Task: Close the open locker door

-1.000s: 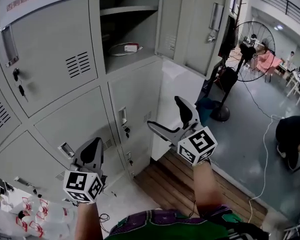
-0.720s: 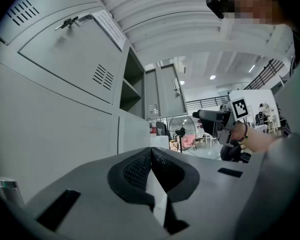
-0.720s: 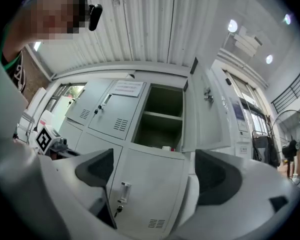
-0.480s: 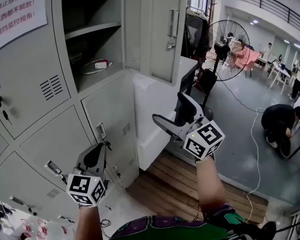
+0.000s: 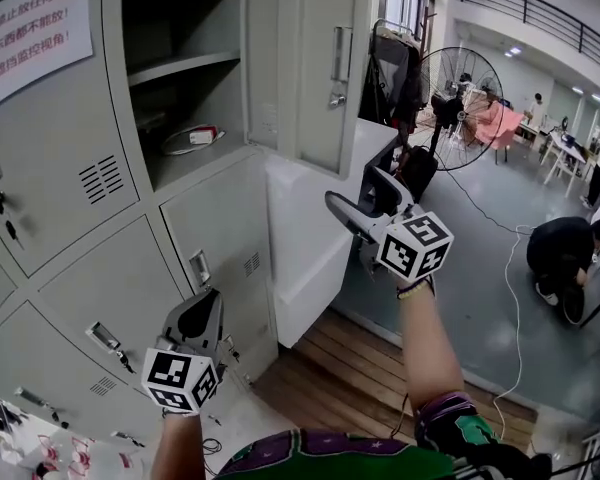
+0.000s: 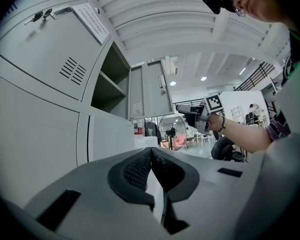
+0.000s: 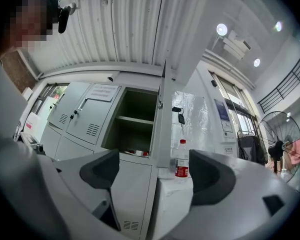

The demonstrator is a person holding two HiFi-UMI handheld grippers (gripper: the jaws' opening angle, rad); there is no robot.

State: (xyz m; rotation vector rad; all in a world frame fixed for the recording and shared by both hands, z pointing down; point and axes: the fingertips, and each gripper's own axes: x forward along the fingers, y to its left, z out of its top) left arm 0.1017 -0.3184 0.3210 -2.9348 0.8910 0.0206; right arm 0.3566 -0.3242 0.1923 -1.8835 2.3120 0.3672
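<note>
At the far left a paper sign point(image 5: 32, 16) is stuck on the grey lockers point(image 5: 90, 218); low down, the left gripper point(image 5: 202, 308) has its jaws pressed together with nothing in them; above it one locker is open, with a small red and white thing point(image 5: 202, 136) on its shelf; the open locker door point(image 5: 318, 68) swings out to the right of that hole; below the door, apart from it, is the right gripper point(image 5: 350, 186); its jaws are spread wide with nothing held, and have just been closing a little; a big fan point(image 5: 460, 93) stands farther right.
</note>
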